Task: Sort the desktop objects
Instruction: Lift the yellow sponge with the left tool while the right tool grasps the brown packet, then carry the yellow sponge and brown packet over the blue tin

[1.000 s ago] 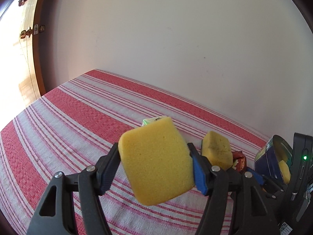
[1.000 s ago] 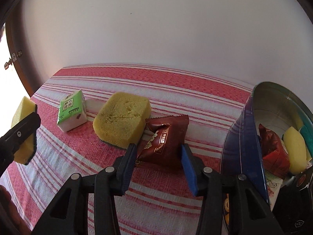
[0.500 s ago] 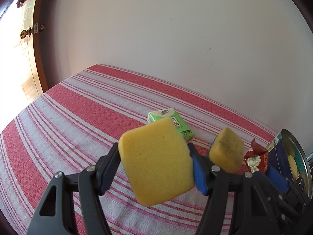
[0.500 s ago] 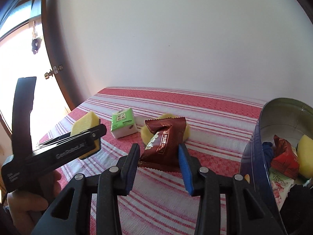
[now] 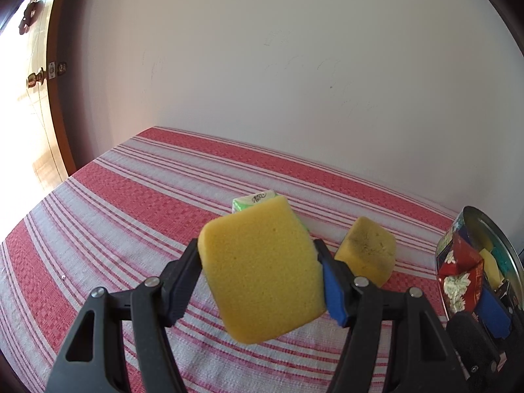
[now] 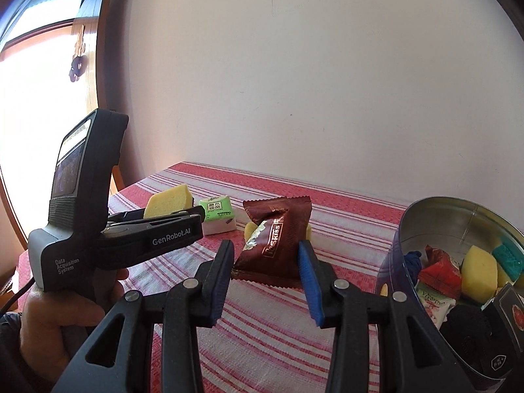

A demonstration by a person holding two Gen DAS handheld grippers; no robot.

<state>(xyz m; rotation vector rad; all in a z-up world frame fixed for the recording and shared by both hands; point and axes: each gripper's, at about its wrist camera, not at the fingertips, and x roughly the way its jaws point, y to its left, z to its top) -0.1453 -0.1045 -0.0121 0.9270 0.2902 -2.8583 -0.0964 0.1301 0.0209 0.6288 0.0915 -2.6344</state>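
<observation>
My left gripper (image 5: pixel 258 271) is shut on a yellow sponge (image 5: pixel 262 271) and holds it above the striped cloth; it also shows in the right wrist view (image 6: pixel 170 201). My right gripper (image 6: pixel 267 255) is shut on a brown snack packet (image 6: pixel 275 232), held in the air left of the round tin (image 6: pixel 458 216). A second, dirty yellow sponge (image 5: pixel 366 252) lies on the cloth. A green tissue pack (image 6: pixel 217 213) lies beside it, mostly hidden behind the held sponge in the left wrist view (image 5: pixel 253 199).
The tin (image 5: pixel 484 229) at the right holds a red packet (image 6: pixel 440 270), a yellow sponge (image 6: pixel 478 271), a teal sponge (image 6: pixel 507 257) and other items. The table wears a red-and-white striped cloth (image 5: pixel 114 216). A white wall stands behind; a door is at the left.
The right gripper has lifted the snack packet off the cloth and moved toward the tin. The left gripper keeps the sponge and has turned rightward, bringing the tin into view.
</observation>
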